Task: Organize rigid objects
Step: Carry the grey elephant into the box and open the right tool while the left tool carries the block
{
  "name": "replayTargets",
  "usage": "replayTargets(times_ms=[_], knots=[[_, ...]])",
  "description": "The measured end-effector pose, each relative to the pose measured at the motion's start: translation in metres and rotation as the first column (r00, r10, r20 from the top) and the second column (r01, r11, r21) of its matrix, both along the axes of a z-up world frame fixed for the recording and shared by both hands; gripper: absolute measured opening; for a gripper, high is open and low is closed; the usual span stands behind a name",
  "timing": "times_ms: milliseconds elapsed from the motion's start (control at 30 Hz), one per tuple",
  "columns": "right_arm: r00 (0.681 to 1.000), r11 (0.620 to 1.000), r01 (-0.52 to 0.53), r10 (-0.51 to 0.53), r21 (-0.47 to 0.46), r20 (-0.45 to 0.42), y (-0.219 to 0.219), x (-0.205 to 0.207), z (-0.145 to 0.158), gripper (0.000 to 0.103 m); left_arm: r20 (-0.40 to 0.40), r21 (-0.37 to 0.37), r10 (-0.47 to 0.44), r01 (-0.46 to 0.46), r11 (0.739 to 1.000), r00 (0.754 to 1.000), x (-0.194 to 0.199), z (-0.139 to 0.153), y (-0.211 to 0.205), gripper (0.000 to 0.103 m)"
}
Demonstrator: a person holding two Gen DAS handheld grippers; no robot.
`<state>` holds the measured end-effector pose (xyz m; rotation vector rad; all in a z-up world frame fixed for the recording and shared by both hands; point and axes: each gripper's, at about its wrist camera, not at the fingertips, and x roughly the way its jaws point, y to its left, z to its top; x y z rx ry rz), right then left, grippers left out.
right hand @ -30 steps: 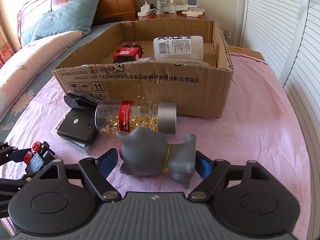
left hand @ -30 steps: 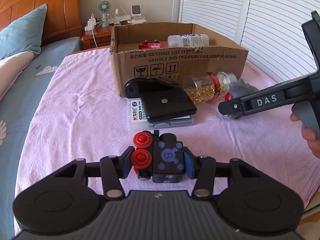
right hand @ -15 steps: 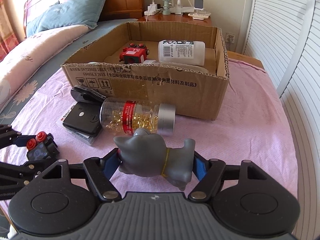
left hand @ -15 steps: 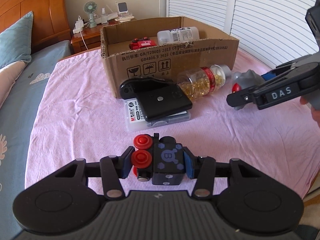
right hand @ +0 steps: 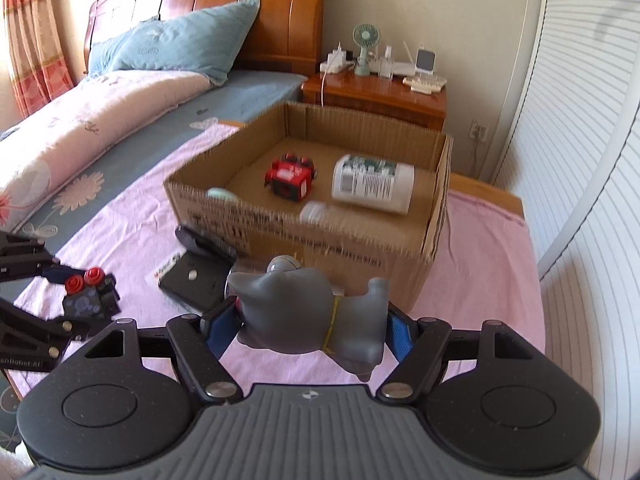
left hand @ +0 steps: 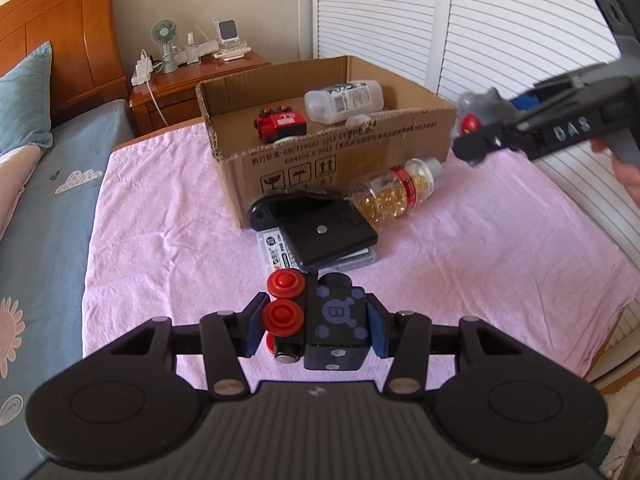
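My left gripper (left hand: 314,330) is shut on a black toy block with red wheels (left hand: 320,320), held above the pink cloth; the same toy (right hand: 90,294) shows at the left of the right wrist view. My right gripper (right hand: 310,326) is shut on a grey toy animal (right hand: 308,316), lifted off the cloth just in front of the cardboard box (right hand: 320,236). That grey toy (left hand: 478,110) appears at the box's right corner in the left wrist view. Inside the box (left hand: 332,164) lie a red toy car (right hand: 291,177) and a white bottle (right hand: 372,188).
On the pink cloth (left hand: 168,220) before the box lie a capsule bottle (left hand: 394,190), a black case (left hand: 320,226) and a clear plastic pack (left hand: 280,252) under it. A wooden nightstand (right hand: 376,94) stands behind. White slatted doors (right hand: 580,160) run along the right.
Both grippers have risen with their toys. The grey toy animal has left the cloth and now hangs before the box; the box interior shows more fully.
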<state>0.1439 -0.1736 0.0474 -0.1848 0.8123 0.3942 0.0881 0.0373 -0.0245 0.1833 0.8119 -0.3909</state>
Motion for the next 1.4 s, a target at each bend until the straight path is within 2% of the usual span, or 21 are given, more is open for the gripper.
replayTargets(times_ms=[367, 533, 767, 800, 833, 900, 1067, 1400], knots=[[0.998, 0.998, -0.051, 0.051, 0.022, 0.032, 0.032, 0.066, 0.02, 0.078, 0.054, 0.006, 0.011, -0.012, 1.0, 0.998, 0.011, 0.024, 0.011, 0.049], [0.997, 0.997, -0.075, 0.075, 0.0, -0.002, 0.056, 0.094, 0.009, 0.078, 0.076, 0.01, 0.026, -0.026, 1.0, 0.997, 0.016, 0.03, 0.018, 0.049], [0.995, 0.996, -0.091, 0.09, -0.019, -0.033, 0.072, 0.108, -0.014, 0.08, 0.09, 0.008, 0.038, -0.038, 0.999, 0.995, 0.02, 0.032, 0.023, 0.049], [0.996, 0.996, -0.089, 0.088, -0.018, -0.034, 0.071, 0.108, -0.015, 0.083, 0.09, 0.008, 0.039, -0.04, 0.999, 0.995, 0.02, 0.033, 0.023, 0.049], [0.996, 0.996, -0.084, 0.084, -0.016, -0.034, 0.069, 0.107, -0.016, 0.093, 0.09, 0.008, 0.04, -0.041, 0.999, 0.995, 0.021, 0.033, 0.023, 0.049], [0.997, 0.997, -0.07, 0.071, 0.016, -0.01, 0.063, 0.101, -0.013, 0.103, 0.092, 0.008, 0.041, -0.042, 0.999, 0.995, 0.022, 0.035, 0.023, 0.049], [0.998, 0.997, -0.056, 0.057, 0.061, -0.012, 0.047, 0.08, -0.001, 0.103, 0.102, 0.01, 0.04, -0.041, 0.999, 0.994, 0.027, 0.04, 0.021, 0.049], [0.999, 0.999, 0.026, -0.025, 0.028, -0.036, 0.027, 0.03, 0.013, 0.103, 0.124, 0.026, 0.003, -0.006, 1.0, 0.992, 0.066, 0.062, -0.001, 0.049]])
